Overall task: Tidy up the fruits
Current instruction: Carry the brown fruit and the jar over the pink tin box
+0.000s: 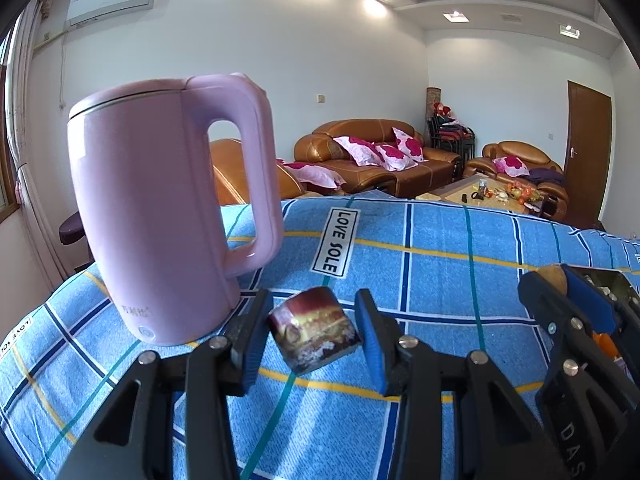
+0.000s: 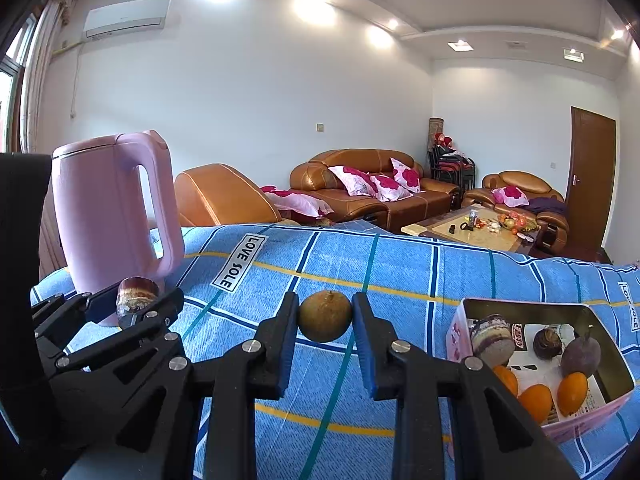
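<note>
Blue checked cloth (image 1: 440,280) reads "LOVE SOLE" (image 1: 335,242) — kettle (image 1: 160,216) logo illegible.

Home living room, leather sofas (image 2: 372,184), coffee table (image 2: 472,232), air conditioner (image 2: 126,16)

"LOVE SOLE" label (image 1: 335,242) on blue plaid cloth (image 1: 460,240); kettle print illegible.

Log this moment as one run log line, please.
left gripper: open around small can | right gripper: shut on brown fruit | box: holds fruit | kettle: upright
</note>
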